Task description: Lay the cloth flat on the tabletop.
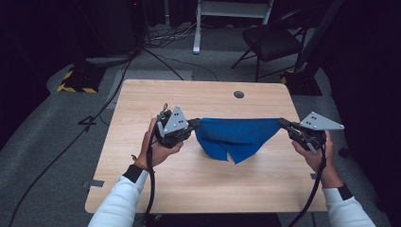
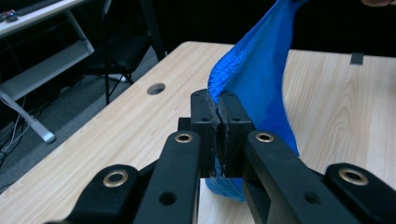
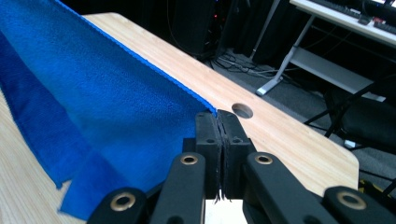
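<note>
**Blue terry cloth stretched between two grippers**

Soft, looped blue cloth (image 1: 236, 135) held taut above a pale wood-grain table (image 1: 198, 184), stitched top hem straight, lower folds sagging to a point. Left gripper (image 1: 195, 125) and right gripper (image 1: 282, 123) each clamped tight on an upper corner. Bare tabletop all around; round cable hole (image 1: 239, 94) near far edge.

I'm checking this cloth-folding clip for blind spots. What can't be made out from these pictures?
- High view: whether the hanging tip of the blue cloth touches the table; the angle does not tell.
- Left gripper view: the cloth's top is cut off by the picture's upper edge; its lowest part is hidden behind the left tool.
- Right gripper view: the pinched corner is hidden inside the right tool; the cloth's far end runs off the left edge.
</note>
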Demonstrator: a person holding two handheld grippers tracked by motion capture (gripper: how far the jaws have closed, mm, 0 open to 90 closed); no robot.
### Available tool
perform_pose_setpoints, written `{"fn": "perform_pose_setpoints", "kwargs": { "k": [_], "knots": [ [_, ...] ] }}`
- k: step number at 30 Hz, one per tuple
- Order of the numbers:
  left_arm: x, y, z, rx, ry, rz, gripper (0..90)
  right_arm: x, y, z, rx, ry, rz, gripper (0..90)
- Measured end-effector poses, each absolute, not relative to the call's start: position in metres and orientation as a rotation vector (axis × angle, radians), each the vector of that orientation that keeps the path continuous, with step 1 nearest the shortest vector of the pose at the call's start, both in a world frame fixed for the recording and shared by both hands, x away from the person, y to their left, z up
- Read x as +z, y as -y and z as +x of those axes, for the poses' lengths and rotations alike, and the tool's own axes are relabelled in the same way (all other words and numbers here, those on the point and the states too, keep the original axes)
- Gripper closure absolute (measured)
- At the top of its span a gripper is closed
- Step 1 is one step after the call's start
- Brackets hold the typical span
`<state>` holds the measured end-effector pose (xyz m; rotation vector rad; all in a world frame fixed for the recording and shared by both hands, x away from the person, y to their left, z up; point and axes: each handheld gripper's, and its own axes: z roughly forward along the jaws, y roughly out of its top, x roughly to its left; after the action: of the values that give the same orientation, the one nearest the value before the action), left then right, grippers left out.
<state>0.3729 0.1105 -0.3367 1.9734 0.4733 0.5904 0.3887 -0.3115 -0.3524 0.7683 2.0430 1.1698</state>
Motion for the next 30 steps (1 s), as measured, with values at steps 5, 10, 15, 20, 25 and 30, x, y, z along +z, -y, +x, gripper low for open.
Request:
{"fn": "perform_pose_setpoints", "kwargs": {
  "k": [5, 10, 15, 20, 25, 30],
  "knots": [
    [-0.325, -0.116, 0.365, 0.591, -0.46, 1.941, 86.4, -0.343, 0.309, 0.385, 1.189, -2.029, 0.746, 88.8],
    [-0.315, -0.12, 0.357, 0.608, -0.448, 1.929, 86.3, -0.335, 0.307, 0.378, 1.225, -2.018, 0.725, 88.8],
    [-0.31, -0.126, 0.349, 0.606, -0.446, 1.92, 86.0, -0.327, 0.306, 0.366, 1.266, -2.01, 0.695, 88.8],
    [-0.307, -0.129, 0.346, 0.601, -0.447, 1.931, 85.4, -0.319, 0.306, 0.361, 1.301, -2.003, 0.682, 88.7],
    [-0.313, -0.129, 0.357, 0.589, -0.487, 1.943, 84.5, -0.32, 0.305, 0.37, 1.299, -1.999, 0.71, 88.7],
    [-0.332, -0.125, 0.384, 0.56, -0.547, 1.973, 84.8, -0.329, 0.299, 0.394, 1.243, -2.018, 0.764, 88.7]
  ]
}}
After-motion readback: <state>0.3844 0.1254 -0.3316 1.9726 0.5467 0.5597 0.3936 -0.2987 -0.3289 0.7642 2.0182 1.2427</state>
